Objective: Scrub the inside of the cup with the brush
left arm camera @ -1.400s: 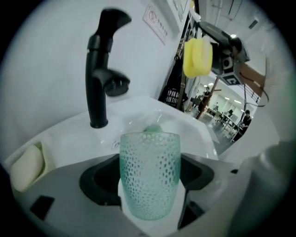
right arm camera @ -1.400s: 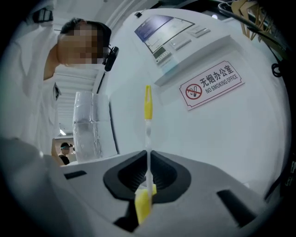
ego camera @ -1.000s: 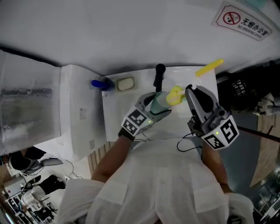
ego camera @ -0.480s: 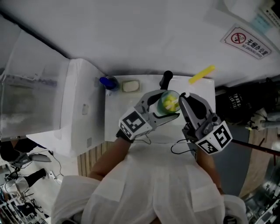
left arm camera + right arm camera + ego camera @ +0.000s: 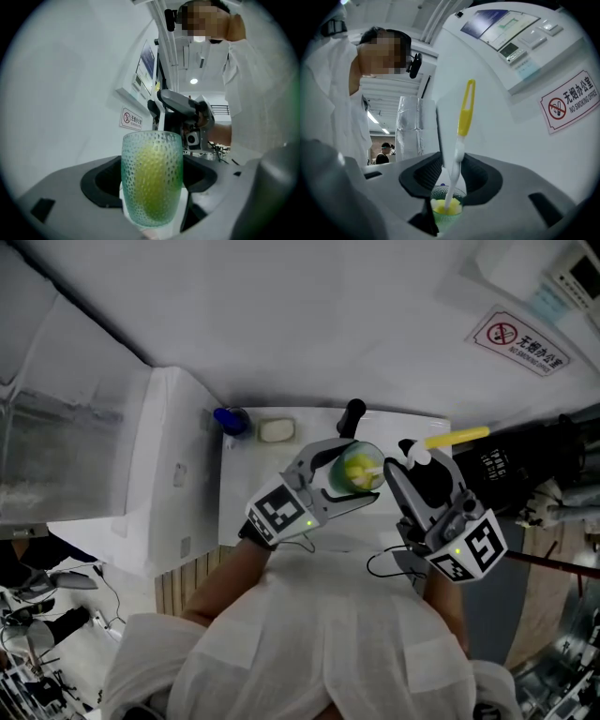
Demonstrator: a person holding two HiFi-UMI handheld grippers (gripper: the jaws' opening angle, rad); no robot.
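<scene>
The left tool (image 5: 349, 472) clamps the glass cup (image 5: 151, 180) steady, mid-frame. The right tool (image 5: 412, 457) grips the sponge brush (image 5: 464, 112), head inside for scrubbing.

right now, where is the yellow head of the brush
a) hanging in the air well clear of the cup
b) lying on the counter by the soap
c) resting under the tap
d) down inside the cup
d: the right gripper view shows the brush, held in the right hand-held gripper, with its yellow head sunk inside the green cup.
</scene>
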